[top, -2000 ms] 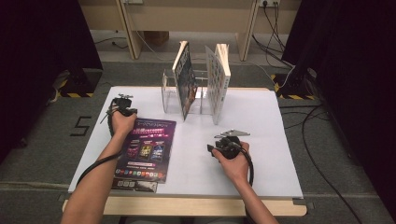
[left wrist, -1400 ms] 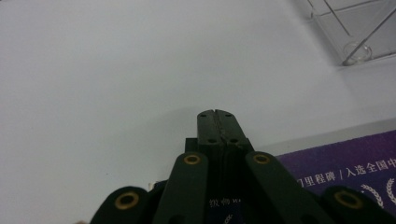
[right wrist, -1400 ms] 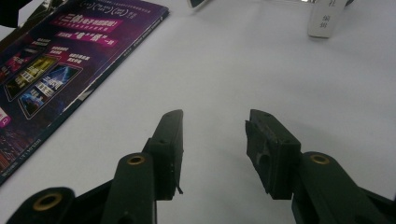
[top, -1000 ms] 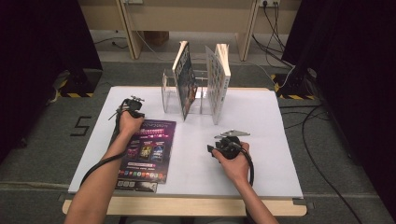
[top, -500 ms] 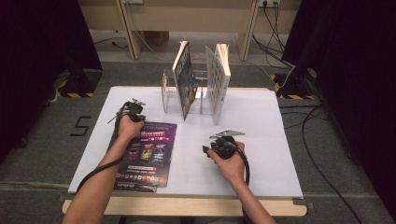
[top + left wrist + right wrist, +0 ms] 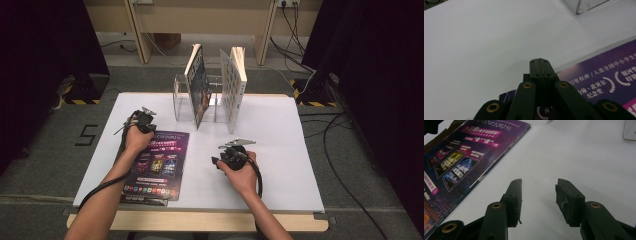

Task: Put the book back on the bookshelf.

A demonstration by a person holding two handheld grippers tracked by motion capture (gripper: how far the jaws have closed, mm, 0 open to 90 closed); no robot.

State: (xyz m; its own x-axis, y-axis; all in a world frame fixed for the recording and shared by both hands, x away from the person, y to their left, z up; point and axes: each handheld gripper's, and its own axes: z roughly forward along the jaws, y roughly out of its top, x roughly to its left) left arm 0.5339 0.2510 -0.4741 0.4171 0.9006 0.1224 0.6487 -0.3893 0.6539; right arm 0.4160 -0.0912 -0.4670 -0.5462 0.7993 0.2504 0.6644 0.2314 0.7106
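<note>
Magazine [image 6: 156, 165] lies flat near the tabletop's [image 6: 280, 135] left edge, long axis front to back; your left gripper [image 6: 142, 120], jaws closed and empty, sits at its far corner, nearer than the open, empty right gripper [image 6: 222, 159].

Purple mag [image 6: 155, 165] lies flat, cover up, table's front-left.

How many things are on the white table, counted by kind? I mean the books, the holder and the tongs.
Books standing in the rack: 2, a dark one and a pale one
Books lying flat: 1, purple
Clear racks: 1
Tongs: 2, left and right
Total: 6
</note>
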